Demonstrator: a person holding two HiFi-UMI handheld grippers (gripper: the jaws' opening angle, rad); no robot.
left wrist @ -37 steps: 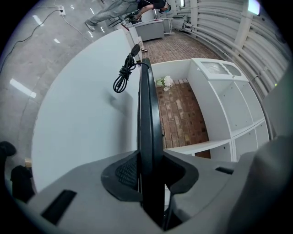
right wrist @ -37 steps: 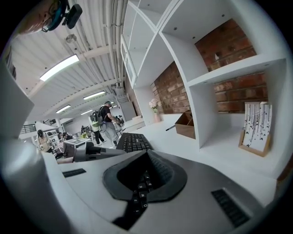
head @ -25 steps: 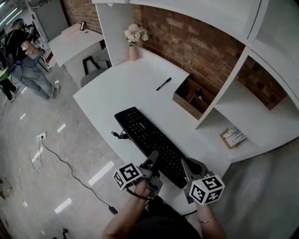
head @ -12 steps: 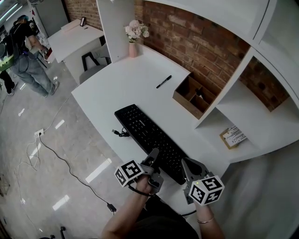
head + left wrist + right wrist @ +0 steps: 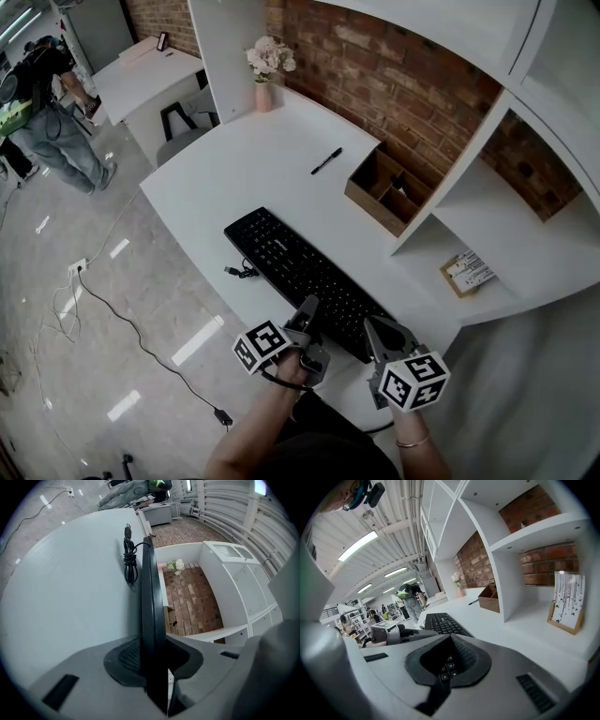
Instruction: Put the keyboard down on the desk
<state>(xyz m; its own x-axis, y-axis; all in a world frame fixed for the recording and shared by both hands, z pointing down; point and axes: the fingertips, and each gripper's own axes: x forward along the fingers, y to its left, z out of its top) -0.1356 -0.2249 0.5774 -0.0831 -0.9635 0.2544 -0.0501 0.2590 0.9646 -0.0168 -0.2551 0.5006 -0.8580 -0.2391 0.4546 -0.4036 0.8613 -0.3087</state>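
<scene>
A black keyboard (image 5: 300,272) stretches diagonally over the white desk (image 5: 244,169), its near end at the desk's front edge. My left gripper (image 5: 307,317) is shut on that end's left edge; in the left gripper view the keyboard (image 5: 149,597) runs edge-on between the pads (image 5: 123,656). My right gripper (image 5: 375,336) clamps the near right corner, and the right gripper view shows keys (image 5: 443,623) between its pads (image 5: 473,656). The keyboard's coiled cable (image 5: 242,271) hangs by its left side. Whether the keyboard rests flat on the desk I cannot tell.
A black pen (image 5: 327,162) lies farther back on the desk, beside a wooden organiser box (image 5: 382,192). A pink vase of flowers (image 5: 265,66) stands at the far corner. A card (image 5: 467,272) sits on the lower shelf at right. People (image 5: 47,103) stand at far left.
The keyboard and both grippers hold nearly the same place; the view has shifted a little. The people in the background have moved.
</scene>
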